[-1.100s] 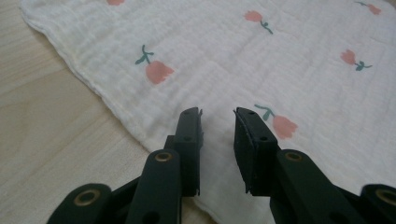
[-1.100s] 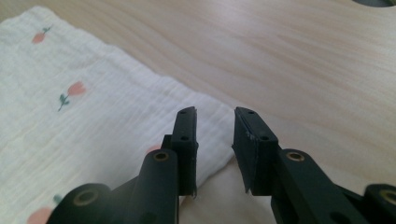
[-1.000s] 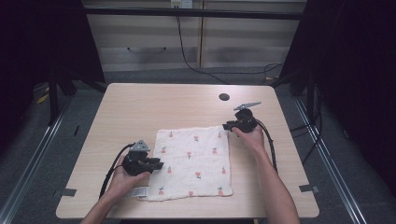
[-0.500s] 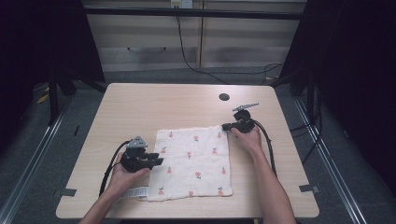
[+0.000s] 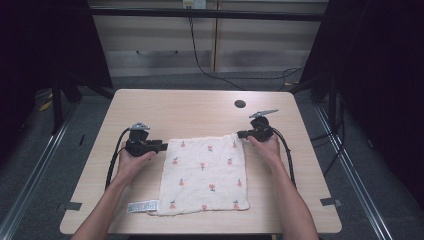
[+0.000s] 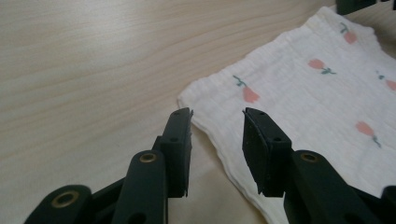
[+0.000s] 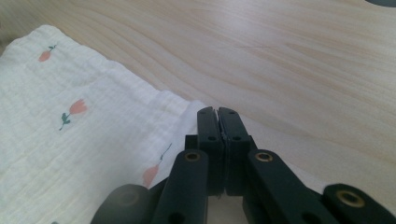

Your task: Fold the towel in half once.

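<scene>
- Across the middle of the pale wooden worktop (image 5: 200,107) lies the cloth (image 5: 207,172) — a white, roughly square piece, spread flat, printed with small pink flowers on green stems. The wood is smooth with a fine, streaky grain, and a small dark round hole (image 5: 240,104) sits near its far edge.
- The cloth looks like a light, crinkled gauze weave, soft and limp; I judge it will sag and fold the moment it is lifted, so the two far corners are the sensible holds, kept level with each other. Its doubled edge shows in the left gripper view as a thin layered hem.
- A white label (image 5: 142,206) pokes out at the near left corner, lying on the wood.
- The right gripper (image 7: 217,114) sits at the far right corner, its jaws pressed together — seemingly pinching the corner, though the fabric between them is hidden.
- The left gripper (image 6: 216,114) is at the far left corner, jaws parted wide and holding nothing, straddling the hem just short of the corner tip.
</scene>
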Demonstrator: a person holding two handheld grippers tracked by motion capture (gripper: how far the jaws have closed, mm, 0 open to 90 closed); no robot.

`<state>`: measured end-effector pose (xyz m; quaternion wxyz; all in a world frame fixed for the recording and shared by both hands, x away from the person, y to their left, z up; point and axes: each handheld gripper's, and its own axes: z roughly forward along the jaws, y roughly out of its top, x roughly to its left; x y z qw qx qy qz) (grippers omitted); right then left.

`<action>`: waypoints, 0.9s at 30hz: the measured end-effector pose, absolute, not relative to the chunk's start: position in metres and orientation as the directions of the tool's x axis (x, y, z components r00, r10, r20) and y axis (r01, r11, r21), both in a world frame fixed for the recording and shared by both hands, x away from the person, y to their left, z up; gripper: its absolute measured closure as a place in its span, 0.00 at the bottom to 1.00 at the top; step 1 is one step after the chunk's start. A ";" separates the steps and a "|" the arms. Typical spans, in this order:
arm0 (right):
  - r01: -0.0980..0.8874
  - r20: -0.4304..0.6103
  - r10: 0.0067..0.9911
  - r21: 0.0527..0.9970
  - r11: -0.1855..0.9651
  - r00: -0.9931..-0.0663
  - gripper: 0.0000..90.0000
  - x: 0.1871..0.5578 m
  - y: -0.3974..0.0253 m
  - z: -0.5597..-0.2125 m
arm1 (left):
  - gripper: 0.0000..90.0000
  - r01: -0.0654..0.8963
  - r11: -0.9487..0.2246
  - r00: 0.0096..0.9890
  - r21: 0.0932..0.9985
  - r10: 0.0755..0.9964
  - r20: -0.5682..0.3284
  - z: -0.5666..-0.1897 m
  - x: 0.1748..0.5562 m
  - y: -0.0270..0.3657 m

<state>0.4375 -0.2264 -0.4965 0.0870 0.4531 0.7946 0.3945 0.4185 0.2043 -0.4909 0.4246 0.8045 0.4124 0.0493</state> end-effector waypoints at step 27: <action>0.635 0.234 0.780 0.730 0.254 -0.581 0.99 0.435 -0.232 -0.487 | 0.90 0.558 -0.444 0.695 0.701 0.711 -0.103 -0.503 0.447 0.172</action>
